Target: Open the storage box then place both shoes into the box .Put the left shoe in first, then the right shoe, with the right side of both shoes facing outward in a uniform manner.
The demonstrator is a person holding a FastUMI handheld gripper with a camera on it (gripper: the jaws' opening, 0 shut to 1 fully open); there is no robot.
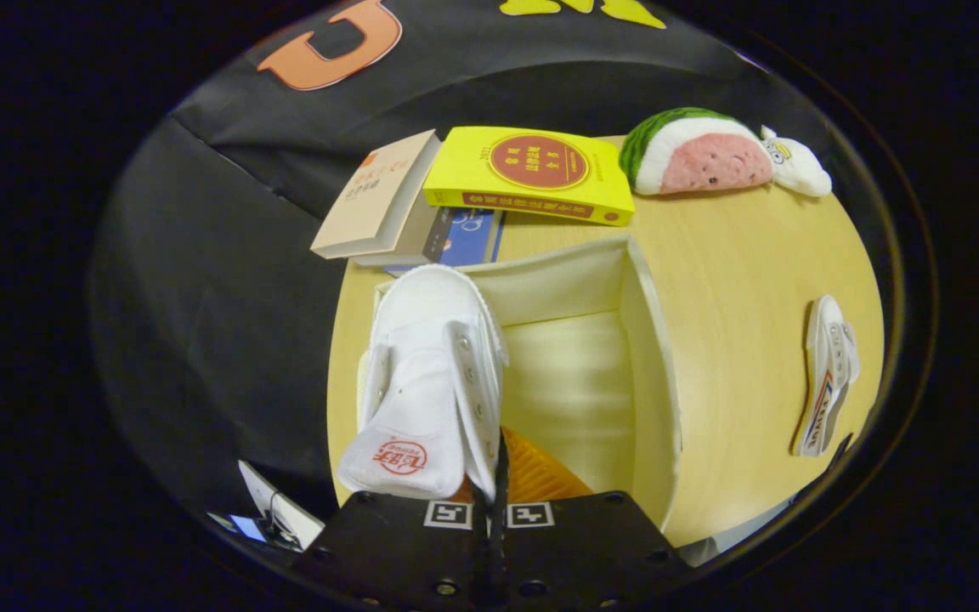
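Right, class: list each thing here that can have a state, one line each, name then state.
Box: open, one shoe partly inside.
Held shoe: pinched at its side wall, hanging over the box's left part, tongue toward the fingers.
Other shoe: on its side on the table, outside the box.
Yellow book: closed, atop other books.
Gripper: fingers shut on the held shoe.

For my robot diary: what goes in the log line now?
gripper: shut on white shoe | shoe over open box | second shoe on table
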